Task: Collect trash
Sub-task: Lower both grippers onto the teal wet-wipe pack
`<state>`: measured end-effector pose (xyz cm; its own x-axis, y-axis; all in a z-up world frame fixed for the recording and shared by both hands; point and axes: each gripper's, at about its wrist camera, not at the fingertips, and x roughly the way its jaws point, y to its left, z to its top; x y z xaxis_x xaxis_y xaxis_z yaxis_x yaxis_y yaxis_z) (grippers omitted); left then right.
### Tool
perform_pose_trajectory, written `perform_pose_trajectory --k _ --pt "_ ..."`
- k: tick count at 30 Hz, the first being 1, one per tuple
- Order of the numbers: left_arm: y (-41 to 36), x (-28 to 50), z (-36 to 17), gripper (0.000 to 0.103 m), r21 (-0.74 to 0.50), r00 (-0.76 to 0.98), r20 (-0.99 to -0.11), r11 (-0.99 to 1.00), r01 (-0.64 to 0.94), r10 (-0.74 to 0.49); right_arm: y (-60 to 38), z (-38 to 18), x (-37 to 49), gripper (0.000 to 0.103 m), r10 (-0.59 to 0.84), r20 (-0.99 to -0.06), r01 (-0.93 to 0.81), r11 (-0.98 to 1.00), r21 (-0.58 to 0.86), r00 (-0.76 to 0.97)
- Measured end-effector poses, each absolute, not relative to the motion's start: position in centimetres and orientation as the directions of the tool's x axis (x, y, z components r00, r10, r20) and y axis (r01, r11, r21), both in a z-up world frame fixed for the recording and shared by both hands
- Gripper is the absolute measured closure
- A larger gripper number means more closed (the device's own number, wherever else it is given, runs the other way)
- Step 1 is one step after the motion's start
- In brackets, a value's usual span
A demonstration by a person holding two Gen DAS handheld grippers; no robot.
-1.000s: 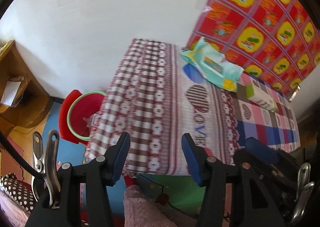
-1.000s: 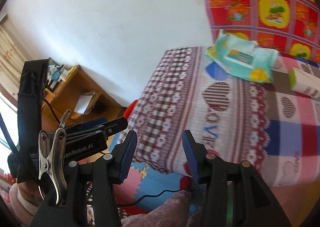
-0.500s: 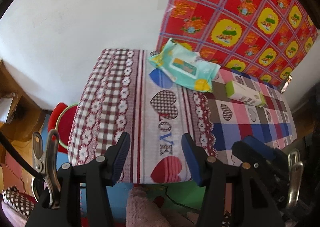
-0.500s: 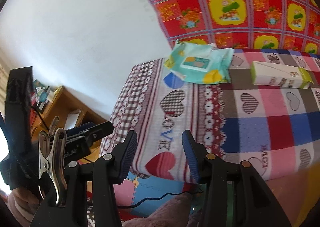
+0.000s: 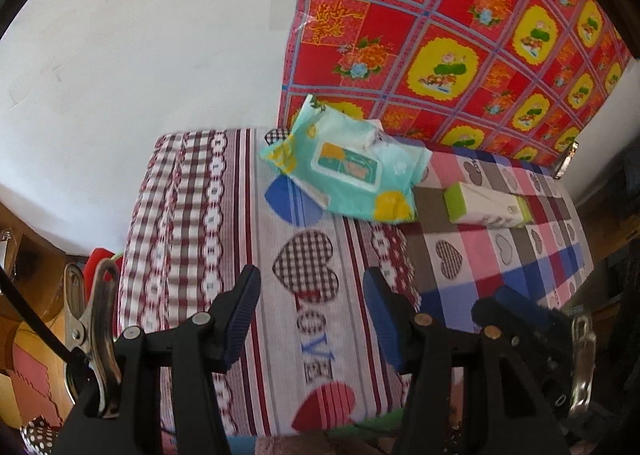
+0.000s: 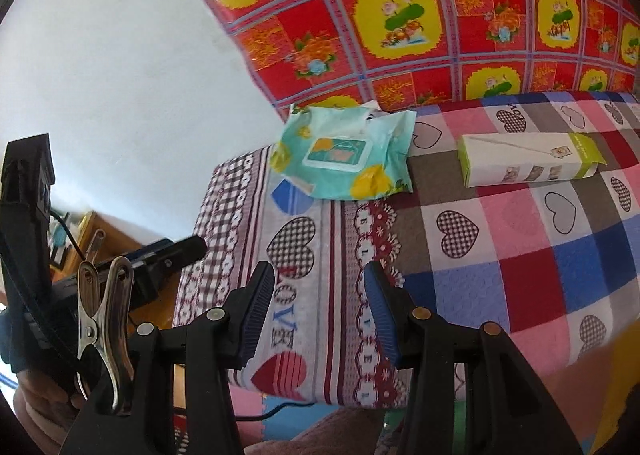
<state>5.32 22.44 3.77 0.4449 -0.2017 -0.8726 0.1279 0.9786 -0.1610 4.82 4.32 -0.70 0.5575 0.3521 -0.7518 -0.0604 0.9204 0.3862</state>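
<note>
Both grippers have swung across toward the table since a second ago, so the red bin on the floor has nearly slipped from the left view. Now the left gripper [image 5: 312,315] hangs over the tablecloth [image 5: 224,215] with its jaws apart and nothing between them, and the right gripper [image 6: 320,307] is likewise released and empty. Ahead, the teal wipes packet [image 5: 348,167] lies at the table's far edge against the red and yellow wall cloth [image 5: 460,35], with the green and white box [image 5: 488,209] just beside it. Box lettering is too small to read, and only a pinkish fabric at the bottom edge shows of the person.
</note>
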Motion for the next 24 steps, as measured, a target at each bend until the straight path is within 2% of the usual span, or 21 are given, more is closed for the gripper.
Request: perform_pose_trajectory --k 24 --pt "20.6 20.2 -2.1 0.047 -0.119 0.429 -0.876 0.962 0.245 -0.218 2.9 -7.1 16.5 0.055 0.258 -0.833 0.104 0.931 0.349 0.489"
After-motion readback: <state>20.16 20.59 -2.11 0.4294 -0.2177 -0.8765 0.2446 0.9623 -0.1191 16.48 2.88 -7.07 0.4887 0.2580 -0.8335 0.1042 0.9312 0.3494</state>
